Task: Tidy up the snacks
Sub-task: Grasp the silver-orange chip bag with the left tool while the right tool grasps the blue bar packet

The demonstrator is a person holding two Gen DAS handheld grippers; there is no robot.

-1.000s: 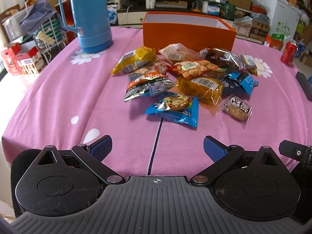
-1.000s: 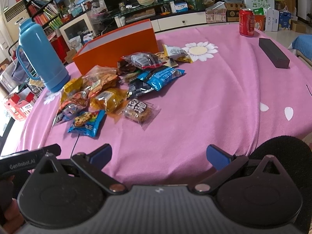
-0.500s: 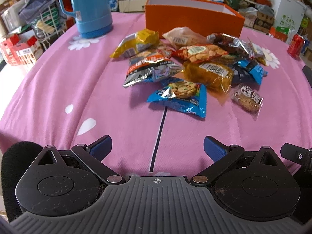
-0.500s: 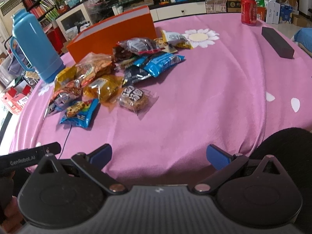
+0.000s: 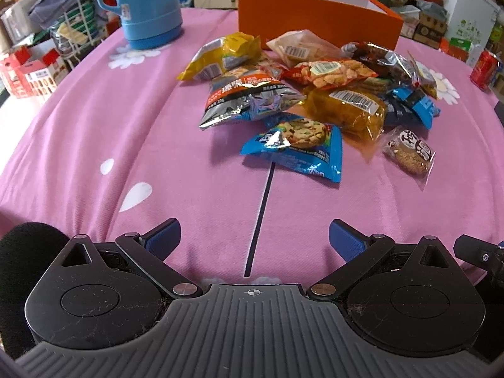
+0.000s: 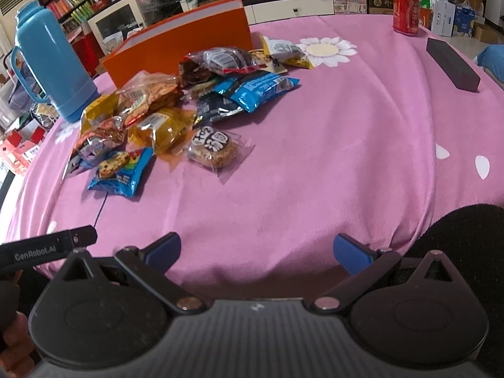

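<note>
A heap of snack packets lies mid-table on the pink cloth, in front of an open orange box (image 5: 318,15) (image 6: 186,47). Nearest the left gripper is a blue cookie packet (image 5: 299,146) (image 6: 121,168). A clear-wrapped round cake (image 5: 411,152) (image 6: 214,149) lies at the heap's right front, beside an amber bag (image 5: 346,110) (image 6: 163,129). A silver chip bag (image 5: 249,99) and a yellow bag (image 5: 220,55) sit at the left. My left gripper (image 5: 255,237) hovers open, short of the cookie packet. My right gripper (image 6: 256,249) is open and empty near the table's front edge.
A blue thermos (image 5: 141,3) (image 6: 47,63) stands at the back left. A red can (image 6: 406,11) (image 5: 483,69) and a black bar (image 6: 452,64) rest at the right. The pink cloth (image 6: 346,145) spreads bare to the heap's right. Shelves and cartons crowd the room behind.
Both grippers have advanced toward the snack heap and tilted down a little, so the packets look larger and nearer. Both have stayed open; nothing has been picked up.
</note>
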